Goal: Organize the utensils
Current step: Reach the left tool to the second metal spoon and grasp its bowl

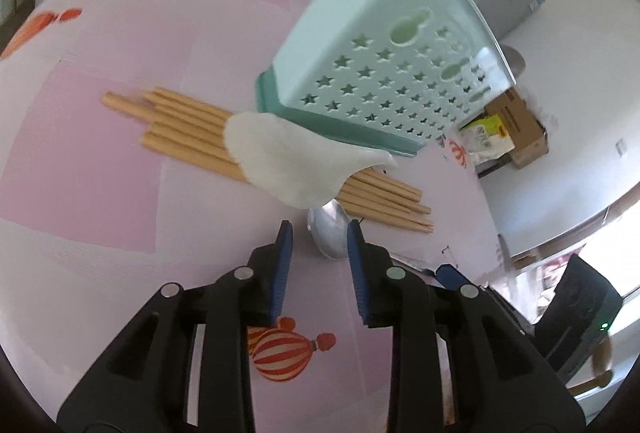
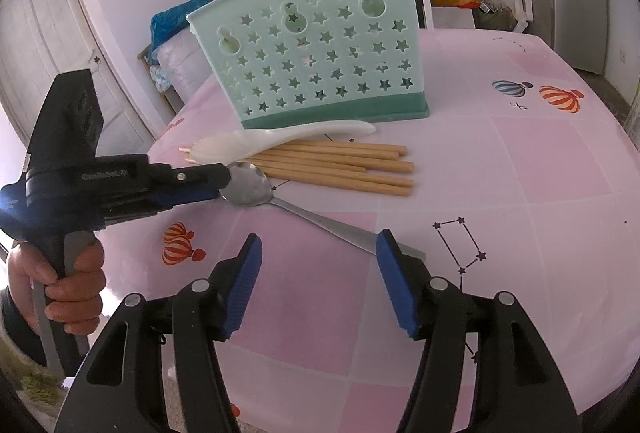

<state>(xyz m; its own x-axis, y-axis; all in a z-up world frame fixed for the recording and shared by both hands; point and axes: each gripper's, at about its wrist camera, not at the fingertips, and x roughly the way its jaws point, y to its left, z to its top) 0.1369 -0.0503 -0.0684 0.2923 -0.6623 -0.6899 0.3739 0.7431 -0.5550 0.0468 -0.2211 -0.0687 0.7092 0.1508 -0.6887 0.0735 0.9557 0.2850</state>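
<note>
The metal spoon lies on the pink counter beside the chopsticks, before the green holder. The left claw straddles its bowl, slightly parted, not gripping. The right claw hangs spread over the handle.

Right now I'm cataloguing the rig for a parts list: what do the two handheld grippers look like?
Both match: the right gripper and left gripper have glossy black plastic fingers with slotted cut-outs, round silver pins and ribbed blue pads. In the right wrist view, the left gripper's black body carries small pale lettering, a blue section and a grey trigger lever in the person's hand. No cables show.
</note>
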